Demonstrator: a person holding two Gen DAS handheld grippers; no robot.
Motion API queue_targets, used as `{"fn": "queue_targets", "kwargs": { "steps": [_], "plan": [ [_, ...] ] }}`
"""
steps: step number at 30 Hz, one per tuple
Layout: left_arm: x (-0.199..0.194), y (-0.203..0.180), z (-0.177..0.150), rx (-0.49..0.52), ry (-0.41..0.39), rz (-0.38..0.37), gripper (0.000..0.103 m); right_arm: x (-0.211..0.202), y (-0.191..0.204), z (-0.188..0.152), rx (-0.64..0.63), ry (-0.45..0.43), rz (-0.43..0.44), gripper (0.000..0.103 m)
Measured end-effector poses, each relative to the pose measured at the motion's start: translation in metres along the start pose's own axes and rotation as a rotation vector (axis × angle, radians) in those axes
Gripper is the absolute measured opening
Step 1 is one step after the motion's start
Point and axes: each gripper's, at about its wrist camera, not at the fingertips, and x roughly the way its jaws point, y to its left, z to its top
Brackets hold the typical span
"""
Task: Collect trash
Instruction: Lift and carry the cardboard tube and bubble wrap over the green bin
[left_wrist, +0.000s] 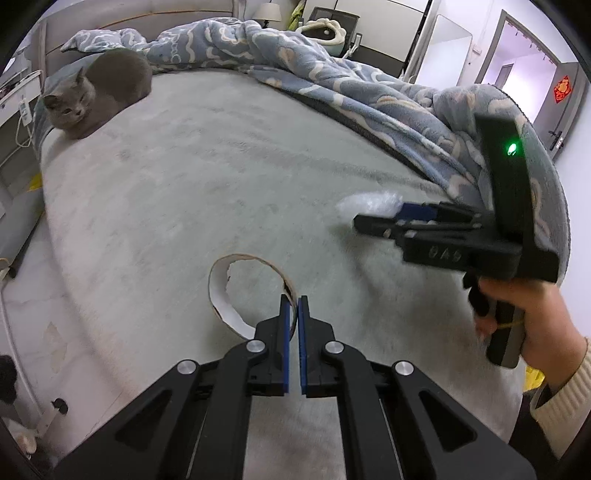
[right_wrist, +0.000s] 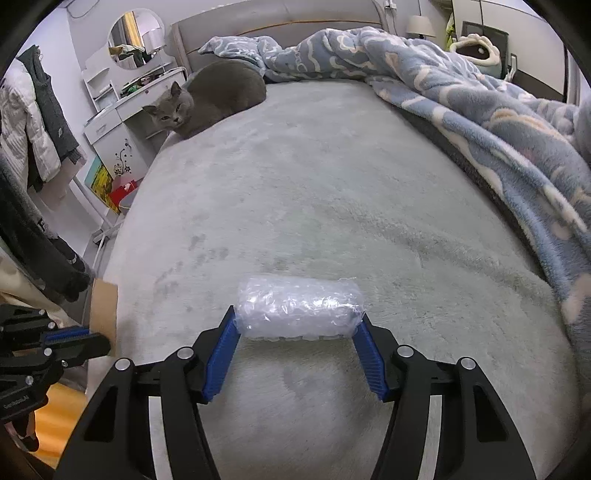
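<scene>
On the grey bed (right_wrist: 314, 184), well short of the cat (right_wrist: 207, 99): left gripper (left_wrist: 294, 306) clamped on cardboard ring (left_wrist: 236, 280); right gripper (right_wrist: 299, 332) half-open, pads touching bubble-wrap roll's (right_wrist: 299, 310) ends. Neither piece binned yet.

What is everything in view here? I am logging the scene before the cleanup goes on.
cardboard ring: one, brown with a white inside, clamped by its wall in the left tongs
bubble wrap roll: one, clear, on the bed sheet between the right tongs' pads, which touch its ends
cat: one, grey, lying at the bed's far left corner
blanket: one, blue and white, bunched along the far and right side
bed sheet: one, pale grey
left tongs: black, blue pads, shut
right tongs: black, blue pads
</scene>
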Motion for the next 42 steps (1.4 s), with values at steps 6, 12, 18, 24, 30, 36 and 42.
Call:
{"fn": "queue_targets", "kwargs": {
  "steps": [6,12,18,24,30,36,42],
  "plan": [
    [-0.020,0.003,-0.017,-0.025,0.007,0.002,0.005,-0.020,0.016,-0.011,-0.010,0.008,0.001,0.061],
    [-0.041,0.007,-0.031,-0.057,-0.013,0.028,0.005,-0.041,0.040,-0.030,-0.048,0.011,-0.002,0.061],
    [-0.065,0.012,-0.053,-0.129,-0.044,0.046,0.005,-0.067,0.058,-0.047,-0.087,0.010,0.004,0.061],
    [-0.078,0.005,-0.086,-0.159,-0.028,0.063,0.005,-0.090,0.076,-0.073,-0.054,0.012,0.048,0.061],
    [-0.090,0.002,-0.122,-0.233,-0.029,0.067,0.005,-0.103,0.101,-0.096,-0.060,0.027,0.088,0.061],
    [-0.096,0.009,-0.157,-0.311,-0.013,0.082,0.005,-0.113,0.127,-0.117,-0.084,0.044,0.119,0.061],
    [-0.093,0.017,-0.186,-0.365,0.035,0.116,0.005,-0.122,0.153,-0.131,-0.122,0.050,0.137,0.061]
  ]
}}
